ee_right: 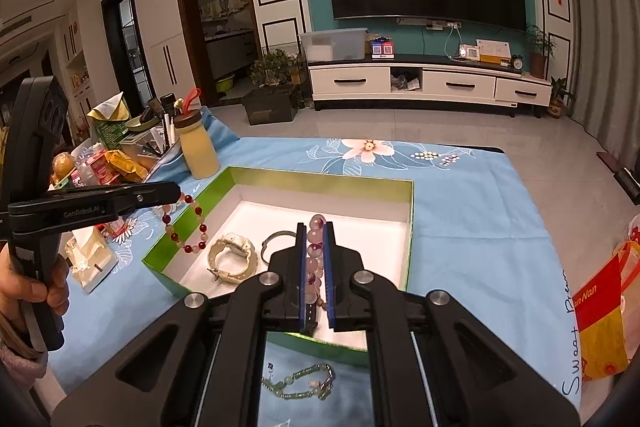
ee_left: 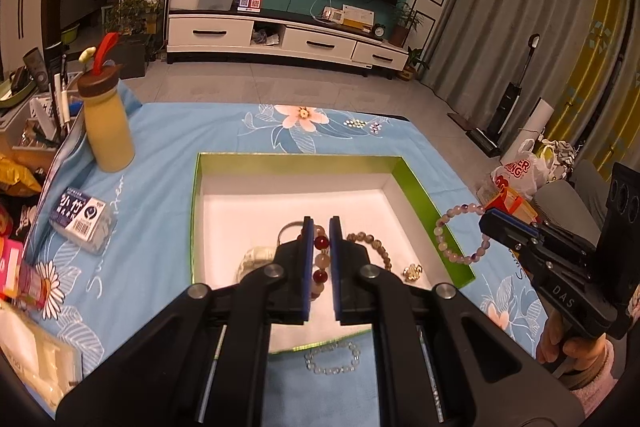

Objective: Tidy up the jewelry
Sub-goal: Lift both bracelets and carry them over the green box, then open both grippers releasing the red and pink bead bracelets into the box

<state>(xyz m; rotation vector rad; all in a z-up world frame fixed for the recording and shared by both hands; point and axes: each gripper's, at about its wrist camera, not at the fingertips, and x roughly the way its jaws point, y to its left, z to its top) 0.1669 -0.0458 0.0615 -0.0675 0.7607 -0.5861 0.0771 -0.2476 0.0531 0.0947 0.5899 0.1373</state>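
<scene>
A green box point(ee_left: 424, 195) with a white floor point(ee_right: 411, 211) sits on the blue floral cloth. My left gripper point(ee_left: 321, 223) is shut on a red and pink bead bracelet point(ee_left: 322, 261) and holds it above the box's left side; it hangs there in the right wrist view point(ee_right: 188, 227). My right gripper point(ee_right: 315, 227) is shut on a pink and purple bead bracelet point(ee_right: 315, 247), which hangs over the box's right wall point(ee_left: 460, 231). In the box lie a cream watch point(ee_right: 232, 255), a thin bangle point(ee_right: 276, 239), a brown bead bracelet point(ee_left: 372, 243) and a gold charm point(ee_left: 414, 271).
A clear bead bracelet point(ee_left: 332, 357) and a green jade bracelet point(ee_right: 304, 383) lie on the cloth in front of the box. A yellow bottle point(ee_left: 107, 123) and a toothpick box point(ee_left: 82, 221) stand left. Clutter lines the left edge. Bags point(ee_right: 600, 315) sit right.
</scene>
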